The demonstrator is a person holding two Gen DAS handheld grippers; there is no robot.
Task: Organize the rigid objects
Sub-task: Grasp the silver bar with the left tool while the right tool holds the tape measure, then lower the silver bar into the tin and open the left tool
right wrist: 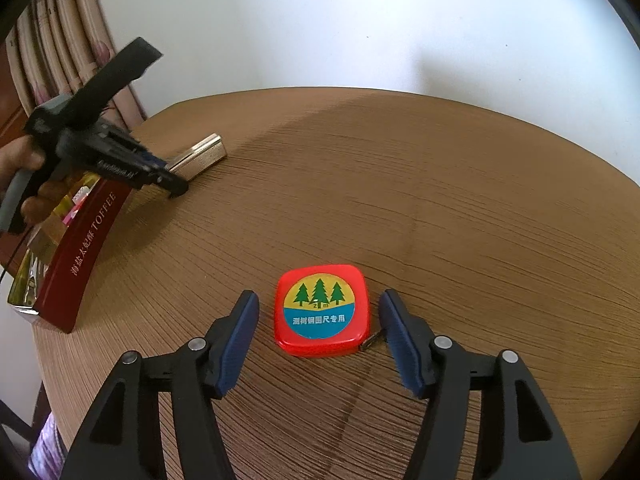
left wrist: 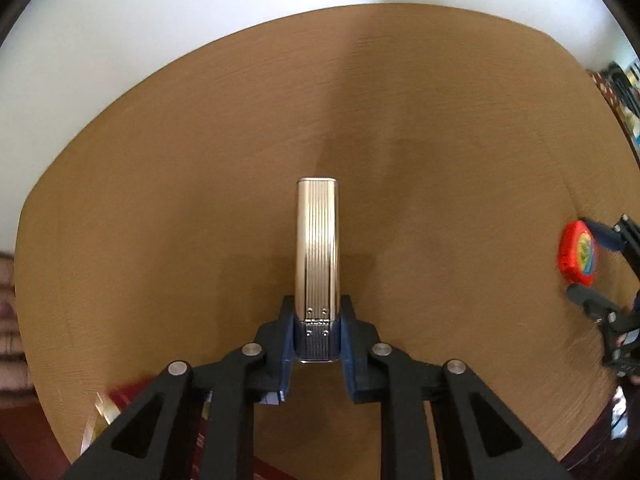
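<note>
My left gripper point(left wrist: 317, 334) is shut on a ribbed silver metal case point(left wrist: 317, 244), which sticks forward over the round wooden table point(left wrist: 440, 120). The case also shows in the right wrist view point(right wrist: 202, 153), held low near the table's left side. A red tape measure point(right wrist: 321, 310) with a tree label lies flat on the table. My right gripper point(right wrist: 319, 334) is open, with a blue pad on each side of the tape measure, not touching it. The tape measure also shows at the right edge of the left wrist view point(left wrist: 579, 251).
A dark red toffee tin point(right wrist: 80, 256) with gold wrapped items inside stands at the table's left edge, just under the left gripper. A curtain point(right wrist: 60, 40) hangs behind it. A white wall lies beyond the table.
</note>
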